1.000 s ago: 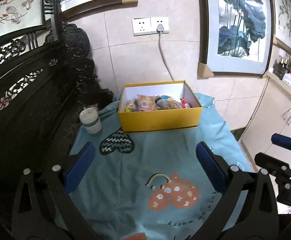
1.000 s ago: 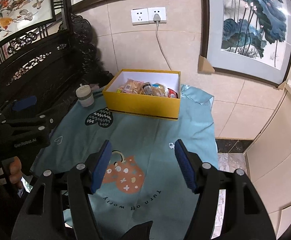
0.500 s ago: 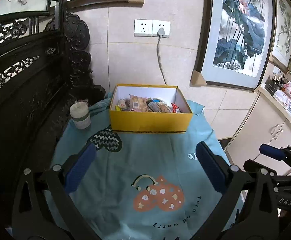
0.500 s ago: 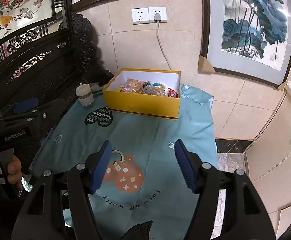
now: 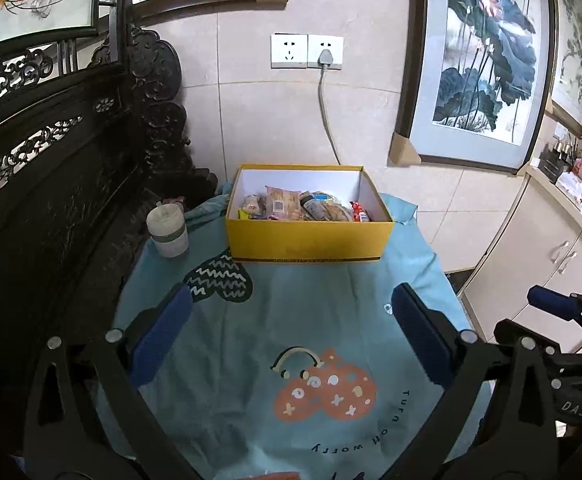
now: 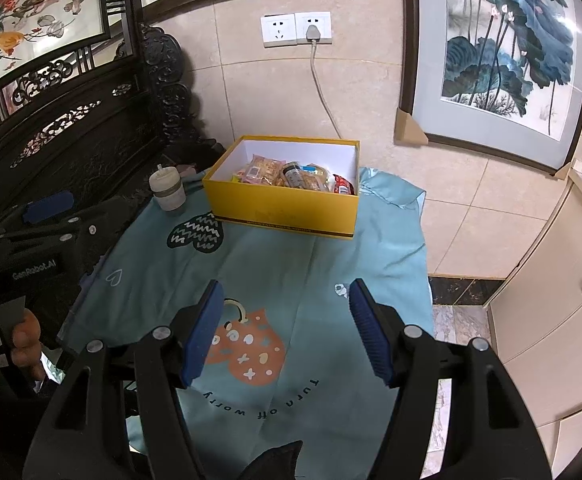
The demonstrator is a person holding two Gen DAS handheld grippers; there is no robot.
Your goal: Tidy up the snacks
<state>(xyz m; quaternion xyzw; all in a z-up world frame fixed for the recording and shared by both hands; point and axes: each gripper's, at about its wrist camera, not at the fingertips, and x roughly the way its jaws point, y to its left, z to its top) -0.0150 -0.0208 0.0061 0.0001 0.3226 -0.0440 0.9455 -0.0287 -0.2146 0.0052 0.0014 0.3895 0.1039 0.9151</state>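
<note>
A yellow box (image 5: pixel 309 240) with a white inside stands at the far end of the teal cloth (image 5: pixel 291 320). Several wrapped snacks (image 5: pixel 303 209) lie in it. It also shows in the right wrist view (image 6: pixel 283 212), with the snacks (image 6: pixel 291 176) inside. My left gripper (image 5: pixel 291 330) is open and empty, held above the cloth's near half, well short of the box. My right gripper (image 6: pixel 287 320) is open and empty, also above the near half of the cloth (image 6: pixel 291 264). Each gripper shows at the edge of the other's view.
A white and green lidded cup (image 5: pixel 167 232) stands left of the box, and shows in the right wrist view (image 6: pixel 167 191). A dark carved wooden screen (image 5: pixel 51 184) lines the left side. The tiled wall with a socket (image 5: pixel 307 51) is behind. White cabinets (image 6: pixel 551 304) stand at the right.
The left gripper has pulled back and risen a little, so the box looks smaller and farther. The right gripper has barely moved. Both stay open and empty.
</note>
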